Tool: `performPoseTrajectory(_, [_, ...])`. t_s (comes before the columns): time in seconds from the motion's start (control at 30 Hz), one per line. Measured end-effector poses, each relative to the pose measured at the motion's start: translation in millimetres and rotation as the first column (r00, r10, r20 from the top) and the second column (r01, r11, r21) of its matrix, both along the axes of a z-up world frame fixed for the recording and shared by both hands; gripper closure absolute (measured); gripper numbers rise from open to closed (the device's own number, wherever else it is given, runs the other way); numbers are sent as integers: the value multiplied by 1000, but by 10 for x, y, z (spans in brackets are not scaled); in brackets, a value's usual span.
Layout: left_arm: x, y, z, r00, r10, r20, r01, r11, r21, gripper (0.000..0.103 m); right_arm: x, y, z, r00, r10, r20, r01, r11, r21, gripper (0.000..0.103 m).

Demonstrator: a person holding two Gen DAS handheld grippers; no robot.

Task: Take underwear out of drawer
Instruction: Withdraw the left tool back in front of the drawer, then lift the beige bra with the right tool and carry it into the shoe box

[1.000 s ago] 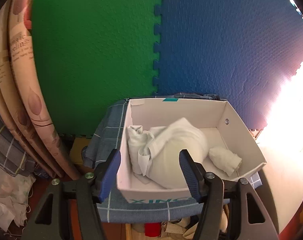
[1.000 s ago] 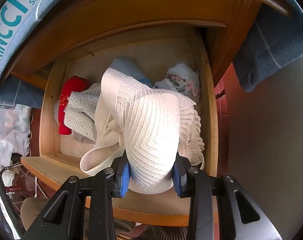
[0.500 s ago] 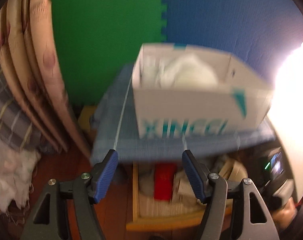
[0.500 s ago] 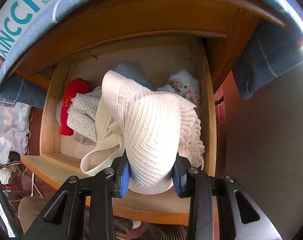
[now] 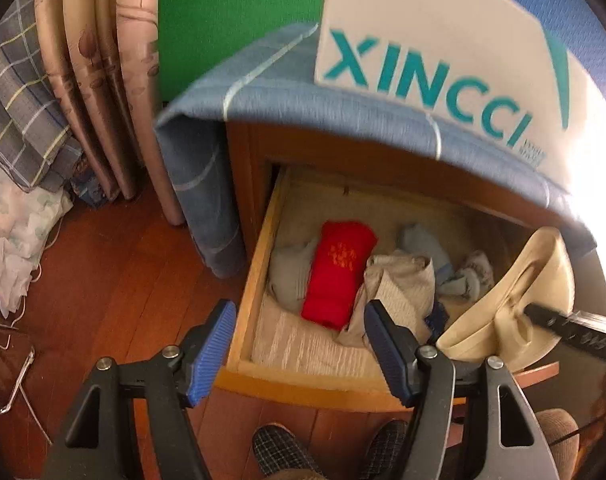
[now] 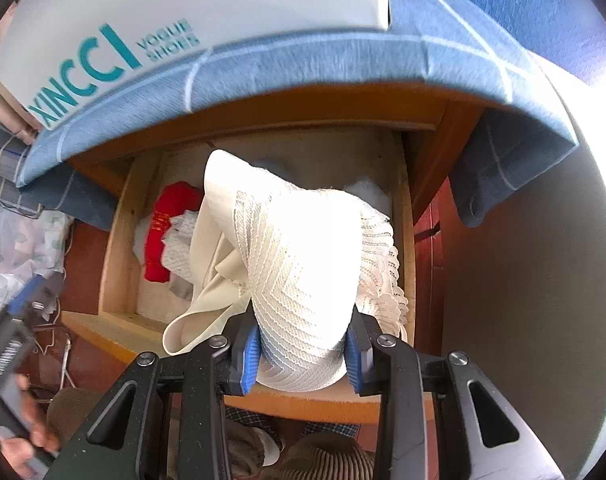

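In our right tongs (image 6: 301, 354) we have a cream lace underwear piece (image 6: 303, 264) clamped between the blue pads, its bulk lifted above the open wooden drawer (image 6: 407, 216). Our left tongs (image 5: 299, 354) hang empty over the drawer's front left corner; their jaws have just been spreading wider and nothing sits between them.

The left wrist view lays out the drawer's contents, which the held fabric mostly blocks in the right wrist view: a red folded garment (image 5: 339, 272) near the drawer's middle, a grey piece (image 5: 289, 276) on its left, a beige knit piece (image 5: 399, 292) on its right, and pale blue items (image 5: 423, 242) toward the drawer's back. In that view the cream piece (image 5: 515, 304) appears at the drawer's right end, seen from its smooth side.

The right wrist view alone shows the lace edging (image 6: 383, 272) hanging toward the drawer's right wall, and a hand (image 6: 27, 436) at the lower left.

Above the drawer, both views show a blue checked cloth (image 5: 271, 92) and a white XINCCI shoebox (image 5: 431, 40).
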State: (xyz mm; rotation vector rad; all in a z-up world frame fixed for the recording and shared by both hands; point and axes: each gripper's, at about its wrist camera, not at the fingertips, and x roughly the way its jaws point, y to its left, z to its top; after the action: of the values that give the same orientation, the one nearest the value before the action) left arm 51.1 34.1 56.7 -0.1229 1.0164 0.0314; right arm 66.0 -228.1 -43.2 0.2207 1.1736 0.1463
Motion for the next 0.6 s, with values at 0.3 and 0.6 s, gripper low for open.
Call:
performPoseTrajectory(0.3, [-52, 125, -2, 997, 63, 37, -61, 997, -45, 34, -80, -48, 319, 998, 16, 59, -16, 1000, -6, 72])
performPoseTrajectory(0.6, [-30, 163, -29, 997, 70, 30, -67, 994, -83, 34, -247, -44, 778, 989, 47, 140, -45, 999, -20, 72])
